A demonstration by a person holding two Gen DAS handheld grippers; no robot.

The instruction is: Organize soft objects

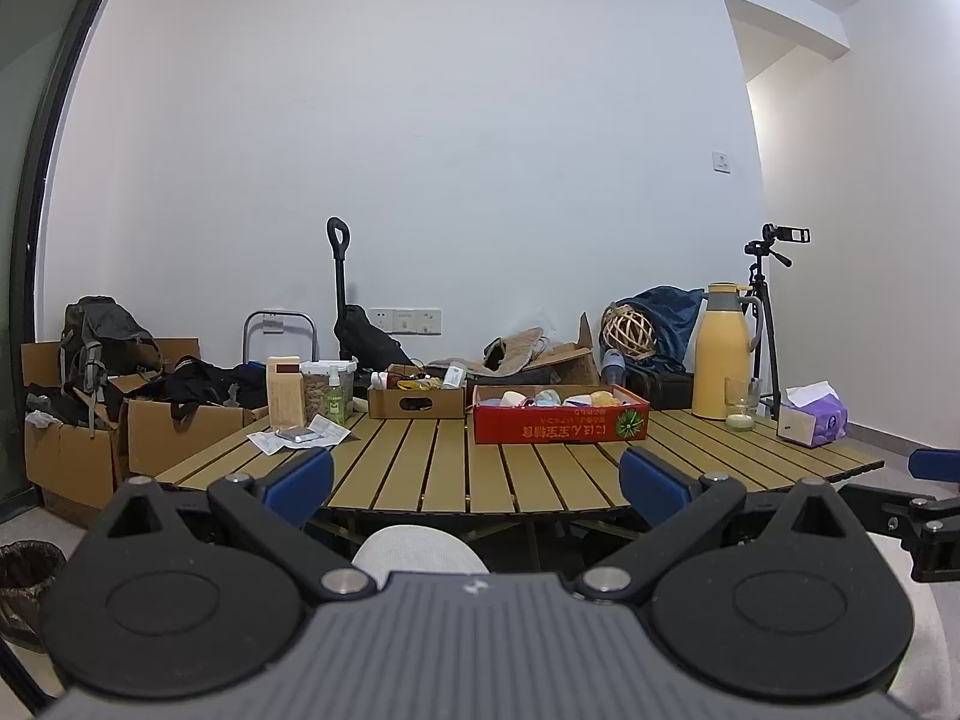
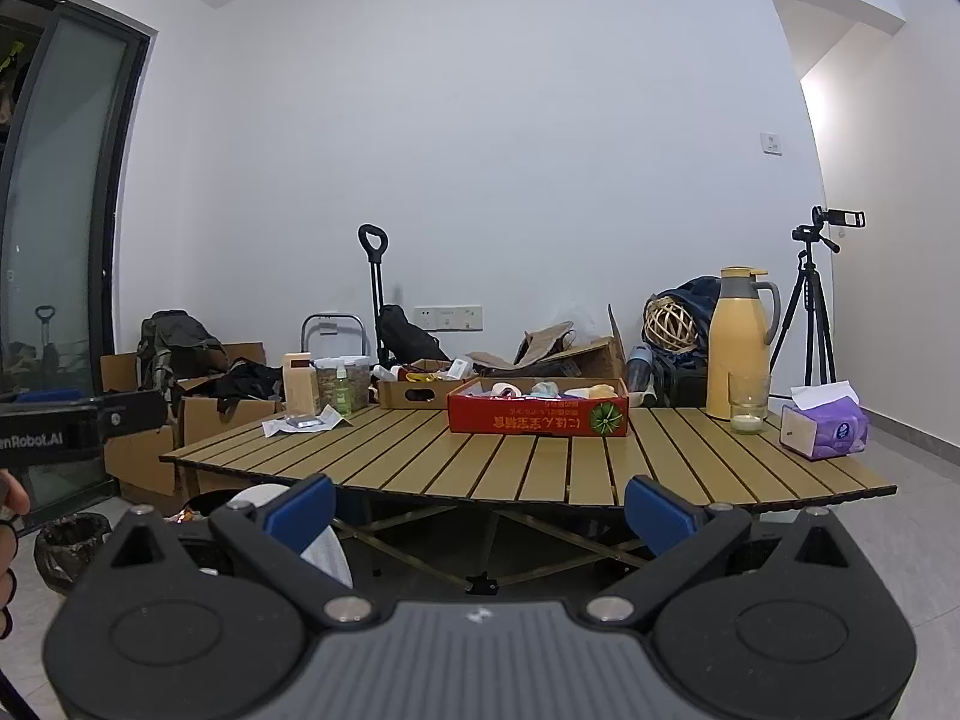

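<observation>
Soft items in red box (image 1: 561,423) mostly hidden behind its front wall, only tops show; kinds too small to tell. Printing on box illegible. Other gripper cut off at right edge, left wrist view. Hand (image 2: 9,516) cropped at left edge.

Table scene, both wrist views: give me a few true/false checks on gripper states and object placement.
1. The left gripper is open and empty. True.
2. The right gripper is shut on a soft item. False: its jaws are wide apart, holding nothing.
3. The red box sits on the slatted table with soft items inside. True.
4. The yellow thermos lies on its side. False: it stands upright.
5. The tissue pack is at the table's right end. True.
</observation>
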